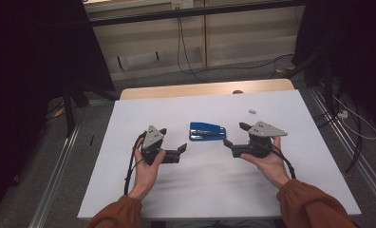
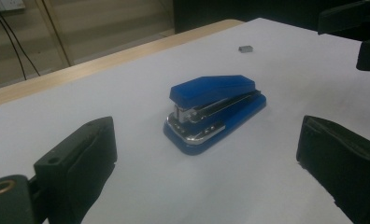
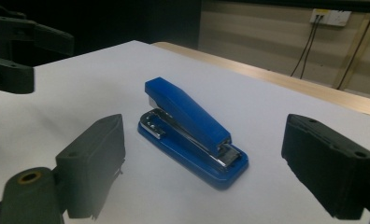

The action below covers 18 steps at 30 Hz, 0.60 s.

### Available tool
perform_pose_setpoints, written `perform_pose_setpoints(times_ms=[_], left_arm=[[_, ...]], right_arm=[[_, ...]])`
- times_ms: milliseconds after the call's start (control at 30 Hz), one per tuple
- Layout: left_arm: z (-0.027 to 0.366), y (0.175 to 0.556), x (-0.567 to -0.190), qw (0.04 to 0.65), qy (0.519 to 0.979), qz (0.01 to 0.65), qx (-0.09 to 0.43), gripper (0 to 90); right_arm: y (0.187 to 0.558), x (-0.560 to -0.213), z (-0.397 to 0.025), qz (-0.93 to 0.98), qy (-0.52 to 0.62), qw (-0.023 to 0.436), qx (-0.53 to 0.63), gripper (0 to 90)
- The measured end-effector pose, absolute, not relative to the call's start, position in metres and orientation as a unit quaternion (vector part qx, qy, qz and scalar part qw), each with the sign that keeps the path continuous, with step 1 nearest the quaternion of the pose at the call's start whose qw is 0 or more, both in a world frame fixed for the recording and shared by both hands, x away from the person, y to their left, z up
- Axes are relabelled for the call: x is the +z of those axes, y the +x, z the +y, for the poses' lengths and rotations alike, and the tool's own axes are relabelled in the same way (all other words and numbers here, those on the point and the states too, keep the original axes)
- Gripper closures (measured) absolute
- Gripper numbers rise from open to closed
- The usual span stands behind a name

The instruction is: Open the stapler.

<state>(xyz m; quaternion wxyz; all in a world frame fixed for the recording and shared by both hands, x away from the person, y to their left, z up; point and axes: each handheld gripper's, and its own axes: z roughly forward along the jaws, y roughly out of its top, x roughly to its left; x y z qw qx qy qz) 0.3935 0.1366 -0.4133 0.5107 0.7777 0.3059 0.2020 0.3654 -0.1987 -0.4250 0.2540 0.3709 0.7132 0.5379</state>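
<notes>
A blue stapler [image 1: 207, 131] lies flat on the white tabletop [image 1: 205, 190], between my two grippers. My left gripper [image 1: 173, 140] is held just left of it, open, with its jaws pointing right toward the stapler. My right gripper [image 1: 236, 134] is held just right of it, also open, and points left. In the left gripper view the stapler [image 2: 216, 109] sits ahead of the wide-apart jaws of the left gripper [image 2: 204, 140], untouched. In the right gripper view the stapler [image 3: 192, 133] lies likewise ahead of the right gripper [image 3: 206, 137].
A small grey piece [image 1: 252, 111] lies on the tabletop behind the right gripper, also seen as the grey piece [image 2: 245, 48]. A wooden strip [image 1: 205, 89] runs along the table's far edge. Cables [image 1: 186, 57] hang behind the table.
</notes>
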Motion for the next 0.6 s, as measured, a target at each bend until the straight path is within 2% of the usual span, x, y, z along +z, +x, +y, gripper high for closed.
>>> perform_pose_setpoints(times_ms=[467,600], left_arm=[[0.127,0.416,-0.413,0.515,0.771,0.314,0.203,5.0],[0.122,0.429,-0.409,0.515,0.772,0.311,0.206,5.0]], right_arm=[[0.391,-0.426,-0.179,0.713,0.369,0.248,0.541,15.8],[0.400,-0.423,-0.175,0.710,0.369,0.253,0.544,19.4]])
